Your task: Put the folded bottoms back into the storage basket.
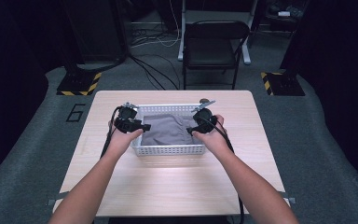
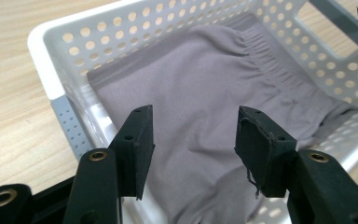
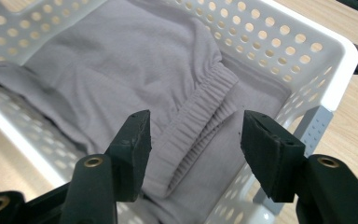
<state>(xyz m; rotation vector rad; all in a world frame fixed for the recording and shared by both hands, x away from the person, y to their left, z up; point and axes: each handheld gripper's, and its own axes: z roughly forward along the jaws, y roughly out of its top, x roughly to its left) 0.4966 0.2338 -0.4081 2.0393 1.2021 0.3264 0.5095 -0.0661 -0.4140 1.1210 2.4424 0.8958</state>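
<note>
1. Light wooden table (image 1: pixel 121 186), standing on grey floor, with a black folding chair (image 1: pixel 212 44) well beyond its far edge.
2. White perforated basket (image 1: pixel 168 150), resting on the table toward its far half, roughly centred; grey corner pieces visible in both gripper views.
3. Grey garment (image 1: pixel 165 129), lying folded inside the basket and covering most of its bottom; gathered elastic band (image 3: pixel 200 109) running across it in the right gripper view, rumpled and folded over on itself.
4. Left hand (image 1: pixel 121 140), reaching in from the bottom of the high view and gripping the left gripper (image 2: pixel 193 140) at the basket's left end.
5. Right hand (image 1: pixel 212 137), likewise holding the right gripper (image 3: pixel 196 140) at the basket's right end.
6. Left gripper's jaws spread wide apart, hanging above the garment near the basket's wall, clamped on nothing.
7. Right gripper's jaws also spread wide apart, poised above the elastic band, gripping nothing; contact with the cloth impossible to tell.
</note>
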